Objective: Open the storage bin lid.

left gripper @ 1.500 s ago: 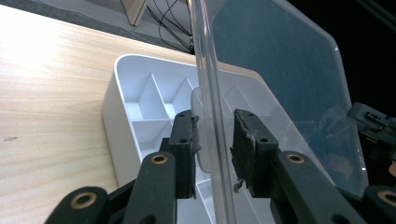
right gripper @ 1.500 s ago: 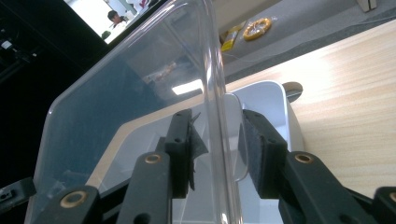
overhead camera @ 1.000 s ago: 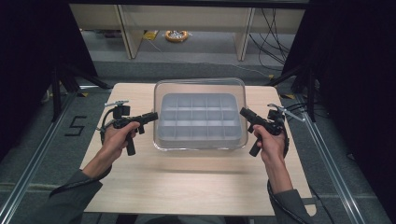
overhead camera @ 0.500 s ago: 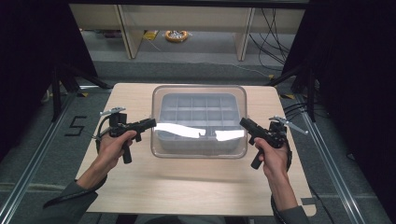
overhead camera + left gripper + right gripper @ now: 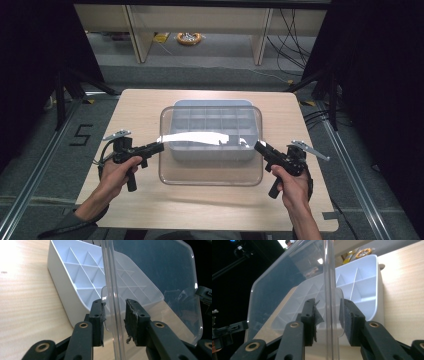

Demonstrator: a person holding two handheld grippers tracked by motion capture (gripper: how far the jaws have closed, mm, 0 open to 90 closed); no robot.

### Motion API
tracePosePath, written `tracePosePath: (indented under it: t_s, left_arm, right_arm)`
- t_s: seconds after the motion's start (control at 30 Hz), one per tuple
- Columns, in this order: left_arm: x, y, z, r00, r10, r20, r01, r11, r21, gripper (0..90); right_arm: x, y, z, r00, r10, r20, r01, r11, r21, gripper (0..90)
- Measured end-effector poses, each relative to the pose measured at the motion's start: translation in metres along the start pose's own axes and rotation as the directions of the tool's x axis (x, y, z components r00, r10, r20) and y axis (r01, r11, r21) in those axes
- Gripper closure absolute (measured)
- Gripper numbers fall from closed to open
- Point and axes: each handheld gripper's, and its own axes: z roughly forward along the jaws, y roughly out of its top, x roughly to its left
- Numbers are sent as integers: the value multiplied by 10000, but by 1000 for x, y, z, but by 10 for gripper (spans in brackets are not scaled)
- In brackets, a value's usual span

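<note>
- Here, in the high view, a white divided tray (image 5: 210, 131) stands near the middle of the wooden table (image 5: 150, 210). A clear lid (image 5: 210, 167) hangs above the tray and reaches out past its near wall, towards the person. The left gripper (image 5: 159, 147) is at the lid's left edge and the right gripper (image 5: 257, 145) at its right edge, one on each side of the tray.
- In the left gripper view, the lid's rim (image 5: 112, 302) runs upright between the two black jaws. The jaws stand on both sides of the rim with a small gap — I cannot tell if they really press on it. The tray (image 5: 75, 277) lies just behind, and its compartments look empty.
- In the right gripper view it is similar: the rim (image 5: 329, 290) passes between the jaws, near both pads, but a firm grip is not sure. The tray (image 5: 362, 282) is just behind the lid.
- My judgement: the lid is up and off the tray, but not yet put down anywhere — whether it goes on or comes away, I cannot tell.
</note>
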Motion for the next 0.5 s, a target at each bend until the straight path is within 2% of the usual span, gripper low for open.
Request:
tracePosePath:
  t_s: [0.2,0.23,0.3,0.37,0.43,0.47,0.5]
  left_arm:
    - [-2,-15,-4,9999,-45,153,42,9998,197,680]
    - [-1,-16,-5,9996,-27,296,21,9998,208,680]
    - [-2,-21,-6,9997,-73,230,67,9997,252,683]
    - [-2,-26,-8,9994,-118,331,108,9995,306,685]
    - [-3,-30,-10,9994,-92,336,80,9993,359,686]
    - [-3,-33,-11,9993,-91,367,77,9992,381,686]
    - [-3,-35,-12,9993,-127,359,113,9992,383,686]
  right_arm:
    - [-1,-16,-10,9999,123,52,-123,9999,114,664]
    - [-2,-17,-11,10000,83,-20,-83,9999,93,664]
    - [-2,-21,-14,9999,83,83,-84,9998,179,664]
    - [-2,-23,-16,10000,80,52,-81,9998,181,665]
    - [-3,-27,-18,9999,-115,29,114,9999,62,664]
    - [-1,-28,-20,9996,105,245,-112,9996,263,664]
    - [-1,-30,-21,9998,129,152,-134,9994,305,664]
